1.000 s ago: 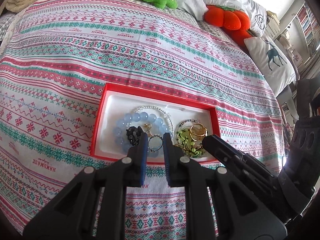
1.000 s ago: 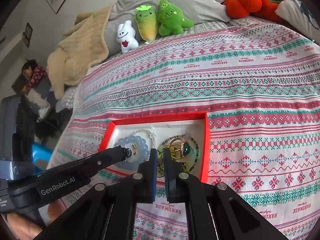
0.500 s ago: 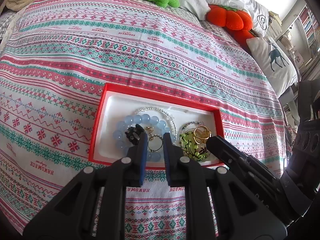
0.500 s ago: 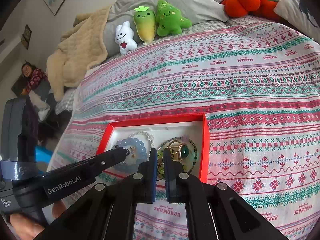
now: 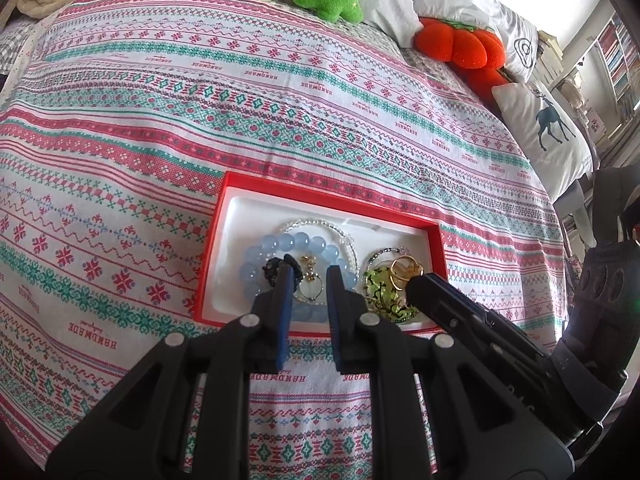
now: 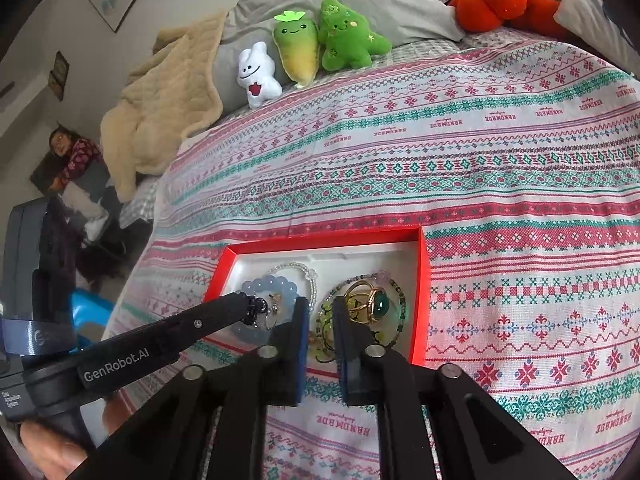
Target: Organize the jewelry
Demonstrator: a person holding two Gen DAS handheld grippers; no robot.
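A red tray (image 5: 438, 252) with a white liner lies on the patterned bedspread and shows in the right wrist view too (image 6: 422, 280). It holds a blue bead bracelet (image 5: 280, 245), a clear bead bracelet (image 5: 316, 223), a black piece (image 5: 271, 269), a small ring (image 5: 311, 289), a green bracelet (image 5: 378, 284) and gold rings (image 5: 406, 270); one has a green stone (image 6: 380, 305). My left gripper (image 5: 307, 276) hovers just above the tray's near side, jaws a little apart, empty. My right gripper (image 6: 320, 312) hovers over the green bracelet, jaws a little apart, empty.
Plush toys (image 6: 304, 52) and an orange plush pumpkin (image 5: 456, 46) lie along the head of the bed with pillows (image 5: 548, 128). A beige blanket (image 6: 160, 112) is heaped at the bed's left. The bedspread (image 5: 280, 120) around the tray is flat.
Both grippers have pulled back slightly from the tray and their jaws have opened a little. The jewellery in the tray has not moved.
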